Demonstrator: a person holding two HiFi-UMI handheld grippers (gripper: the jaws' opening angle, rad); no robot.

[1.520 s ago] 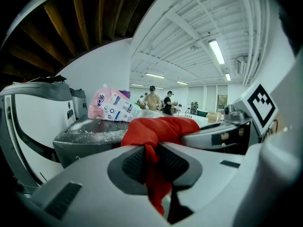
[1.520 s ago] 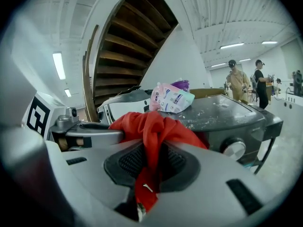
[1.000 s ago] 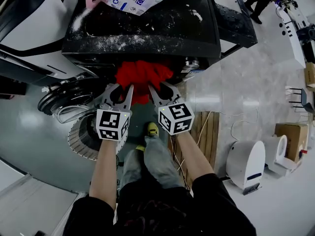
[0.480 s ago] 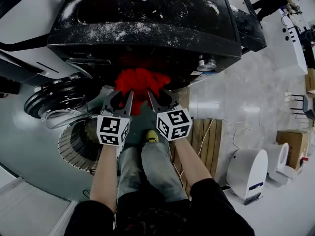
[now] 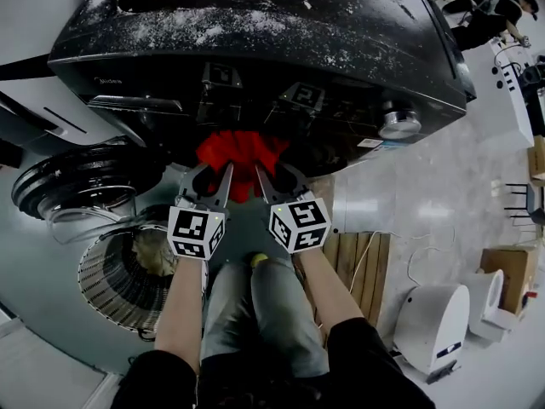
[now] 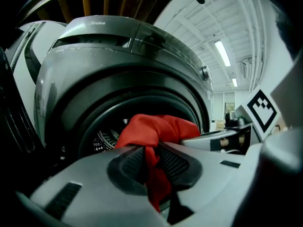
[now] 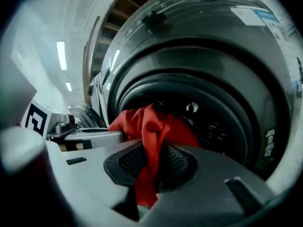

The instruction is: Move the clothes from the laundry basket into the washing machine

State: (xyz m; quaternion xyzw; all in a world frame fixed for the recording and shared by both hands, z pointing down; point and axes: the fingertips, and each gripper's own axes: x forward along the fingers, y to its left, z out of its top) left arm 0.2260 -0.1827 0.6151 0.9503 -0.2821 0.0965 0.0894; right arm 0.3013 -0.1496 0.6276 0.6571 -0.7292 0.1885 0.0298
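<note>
A red garment (image 5: pixel 241 153) hangs bunched between my two grippers, right in front of the dark washing machine (image 5: pixel 255 49). My left gripper (image 5: pixel 210 177) is shut on its left part; in the left gripper view the cloth (image 6: pixel 158 129) is pinched between the pads (image 6: pixel 135 161). My right gripper (image 5: pixel 278 177) is shut on the right part, red fabric (image 7: pixel 147 122) squeezed between its pads (image 7: pixel 173 161). Both gripper views look into the round drum opening (image 7: pixel 208 117), with the garment at its mouth. The machine's front hides the opening in the head view.
The machine's round door (image 5: pixel 81 177) stands open at the left. A ribbed round laundry basket (image 5: pixel 115 275) sits on the floor at the lower left. A wooden pallet (image 5: pixel 353 254), a white device (image 5: pixel 430 313) and a cardboard box (image 5: pixel 502 267) are at the right.
Both grippers have sunk together with the red garment, from beside the machine's top edge down to the drum opening. Their grip has not changed.
</note>
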